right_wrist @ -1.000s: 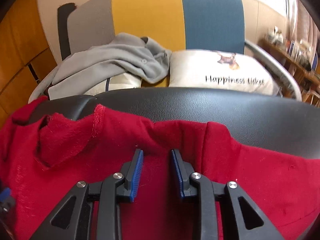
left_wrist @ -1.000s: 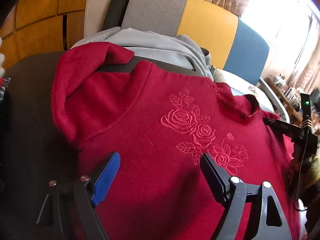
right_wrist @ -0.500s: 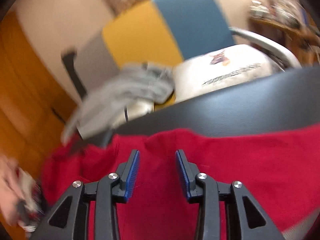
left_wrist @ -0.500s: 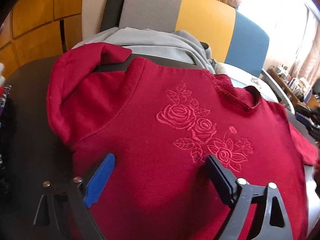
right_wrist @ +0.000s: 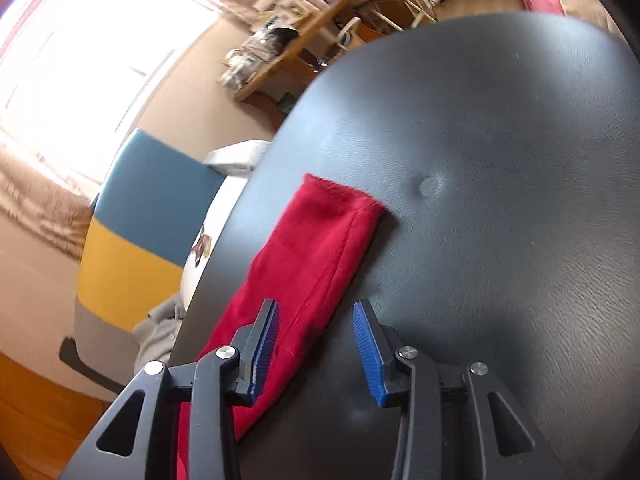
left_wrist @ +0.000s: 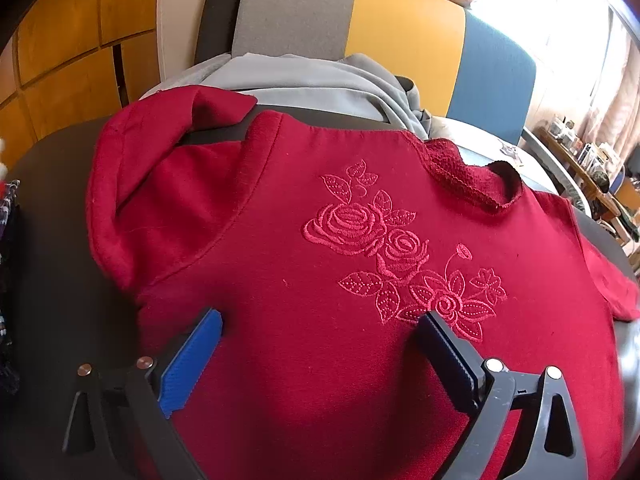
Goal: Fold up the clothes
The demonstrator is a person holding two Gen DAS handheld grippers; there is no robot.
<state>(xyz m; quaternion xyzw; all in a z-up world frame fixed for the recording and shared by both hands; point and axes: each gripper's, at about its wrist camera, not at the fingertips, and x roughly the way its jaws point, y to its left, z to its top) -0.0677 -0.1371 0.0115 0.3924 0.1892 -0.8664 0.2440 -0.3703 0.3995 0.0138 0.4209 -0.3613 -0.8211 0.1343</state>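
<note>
Sweater [left_wrist: 320, 320], red with embroidered roses [left_wrist: 400, 256], lay spread front-up on the black padded surface [right_wrist: 500, 160], as before, under the left gripper [left_wrist: 320, 340], whose jaws stayed wide apart and empty. The right gripper [right_wrist: 316, 344] had swung from the sweater's edge toward three o'clock, its jaws spread wider than a second earlier, grasping nothing, straddling the outstretched sleeve [right_wrist: 320, 240].

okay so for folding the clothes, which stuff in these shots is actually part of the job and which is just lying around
Part of the job:
red sweater with rose embroidery
its sleeve stretched out on the black padded surface
left gripper, open
right gripper, open

Just lying around:
grey garment on the chair
white cushion
cluttered shelf
</note>
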